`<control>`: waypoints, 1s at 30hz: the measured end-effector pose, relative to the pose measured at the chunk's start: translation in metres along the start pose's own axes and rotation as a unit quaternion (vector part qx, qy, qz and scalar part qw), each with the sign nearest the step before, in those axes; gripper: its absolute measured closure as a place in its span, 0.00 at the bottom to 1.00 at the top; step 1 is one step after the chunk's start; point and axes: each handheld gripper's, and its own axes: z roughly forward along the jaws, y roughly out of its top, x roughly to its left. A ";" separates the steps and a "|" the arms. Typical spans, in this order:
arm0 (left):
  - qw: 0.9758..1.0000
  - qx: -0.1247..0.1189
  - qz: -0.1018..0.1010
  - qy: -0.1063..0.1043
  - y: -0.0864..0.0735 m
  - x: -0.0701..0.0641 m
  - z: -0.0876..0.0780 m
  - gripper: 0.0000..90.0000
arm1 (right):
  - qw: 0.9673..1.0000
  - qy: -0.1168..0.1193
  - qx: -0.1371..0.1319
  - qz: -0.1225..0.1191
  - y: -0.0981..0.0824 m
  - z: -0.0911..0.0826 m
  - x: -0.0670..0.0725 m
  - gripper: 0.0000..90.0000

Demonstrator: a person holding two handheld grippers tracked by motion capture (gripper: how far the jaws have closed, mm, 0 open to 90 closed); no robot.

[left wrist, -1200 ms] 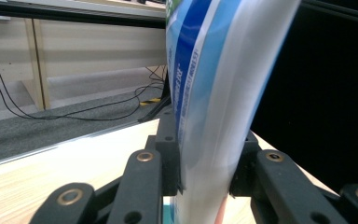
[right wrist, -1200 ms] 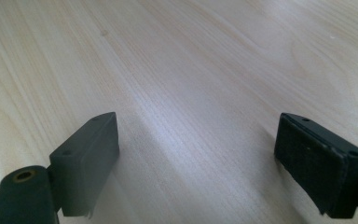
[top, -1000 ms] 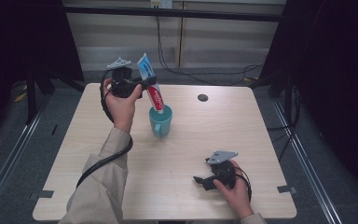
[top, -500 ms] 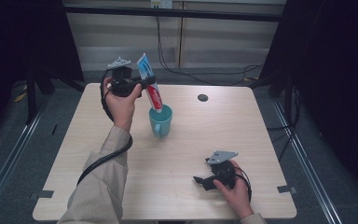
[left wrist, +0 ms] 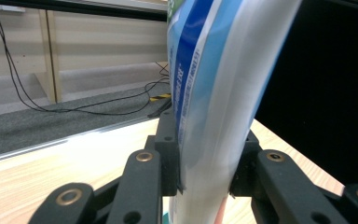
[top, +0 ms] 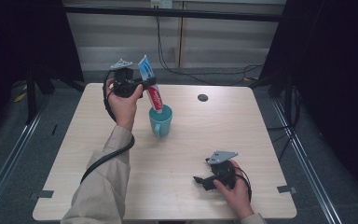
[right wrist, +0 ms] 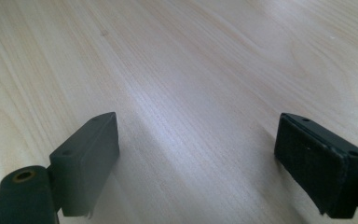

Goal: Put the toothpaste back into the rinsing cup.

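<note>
A blue, white and red toothpaste tube (top: pixel 152 88) stands tilted, its lower end inside a teal mug (top: pixel 161 121) in the middle of the table. My left gripper (top: pixel 145 86) is shut on the tube's upper part, above the mug. In the left gripper view the tube (left wrist: pixel 214 93) rises between both black jaws, pinched at its sides. My right gripper (top: pixel 199 180) rests on the table near the front right, held by a hand. Its jaws stand wide apart over bare wood (right wrist: pixel 191 93), nothing between them.
The light wooden table (top: pixel 261 130) has a dark round hole (top: pixel 203 98) toward its back right. Cables lie on the grey floor behind it. Dark curtains hang at both sides. A black cable trails from the left gripper along the sleeve.
</note>
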 end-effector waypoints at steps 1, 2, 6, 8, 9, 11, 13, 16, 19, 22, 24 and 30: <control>1.000 0.000 0.000 0.002 -0.001 0.000 0.001 0.79 | 1.000 0.000 0.000 0.000 0.000 0.000 0.000 0.15; 1.000 0.000 0.000 0.003 -0.002 0.000 0.002 0.79 | 1.000 0.000 0.000 0.000 0.000 0.000 0.000 0.15; 1.000 0.004 0.000 0.003 -0.006 0.001 0.005 0.79 | 1.000 0.000 0.000 0.000 0.000 0.000 0.000 0.15; 1.000 0.005 -0.005 0.005 -0.010 0.001 0.007 0.79 | 1.000 0.000 0.000 0.001 0.000 0.000 0.000 0.15; 1.000 0.005 -0.005 0.005 -0.010 0.001 0.007 0.79 | 1.000 0.000 0.000 0.001 0.000 0.000 0.000 0.15; 1.000 0.006 -0.005 0.004 -0.012 0.001 0.009 0.79 | 1.000 0.000 0.001 0.001 0.000 0.000 0.000 0.15; 1.000 0.011 -0.001 0.003 -0.014 0.000 0.011 0.79 | 1.000 0.000 0.001 0.001 0.000 0.000 0.000 0.15; 1.000 0.016 -0.001 0.005 -0.019 0.000 0.013 0.79 | 1.000 0.000 0.001 0.001 0.000 0.000 0.000 0.15; 1.000 0.019 -0.001 0.007 -0.023 0.000 0.015 0.79 | 1.000 0.000 0.001 0.000 0.000 0.000 0.000 0.15; 1.000 0.021 -0.004 0.008 -0.027 0.000 0.017 0.79 | 1.000 0.000 0.001 0.001 0.000 0.000 0.000 0.15; 1.000 0.021 -0.007 0.009 -0.030 -0.001 0.018 0.79 | 1.000 0.000 0.001 0.001 0.000 0.000 0.000 0.15; 1.000 0.023 -0.009 0.006 -0.037 -0.004 0.023 0.79 | 1.000 0.000 0.001 0.000 0.000 0.000 0.000 0.15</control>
